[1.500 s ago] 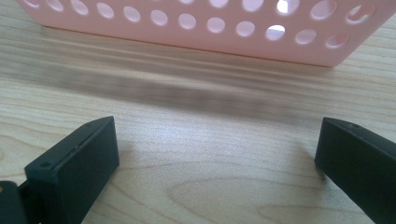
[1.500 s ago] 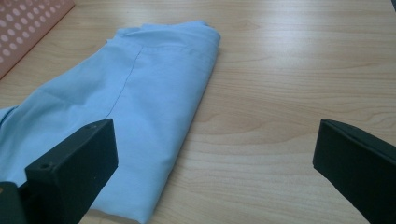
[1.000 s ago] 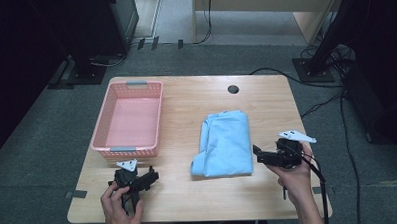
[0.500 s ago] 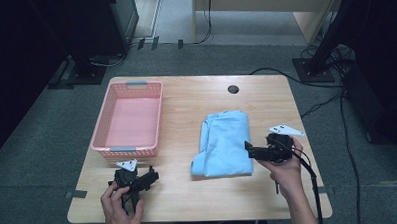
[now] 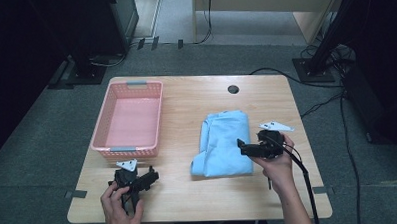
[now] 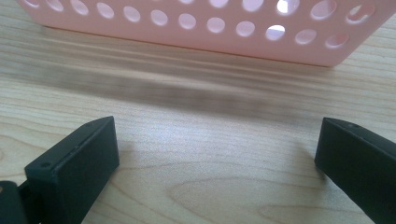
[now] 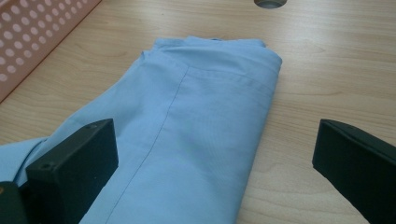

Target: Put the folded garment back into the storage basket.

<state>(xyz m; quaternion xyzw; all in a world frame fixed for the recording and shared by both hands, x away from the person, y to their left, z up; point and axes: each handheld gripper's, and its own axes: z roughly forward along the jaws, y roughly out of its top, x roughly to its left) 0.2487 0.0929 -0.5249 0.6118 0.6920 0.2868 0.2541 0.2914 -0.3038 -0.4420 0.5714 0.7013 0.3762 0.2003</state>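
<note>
A folded light blue shirt [image 5: 223,143] lies on the wooden table [image 5: 196,107], right of centre. My right gripper [image 5: 241,146] is open at the shirt's right edge, its jaws pointing left over the cloth. In the right gripper view the shirt [image 7: 187,140] lies between and beyond the spread jaws, and the right gripper [image 7: 215,168] hovers just above it. My left gripper [image 5: 149,175] is open near the table's front left, held low in front of the pink basket [image 5: 129,119]. The left gripper [image 6: 217,163] has bare wood between its jaws, with the basket wall [image 6: 210,28] just ahead.
The basket has nothing in it. A round cable hole [image 5: 233,89] sits near the table's far edge. Cables [image 5: 306,108] run across the grey floor to the right, and dark equipment stands at the back left and right.
My right gripper has moved left from the table's right side to the shirt's right edge. The left gripper has stayed where it was.
</note>
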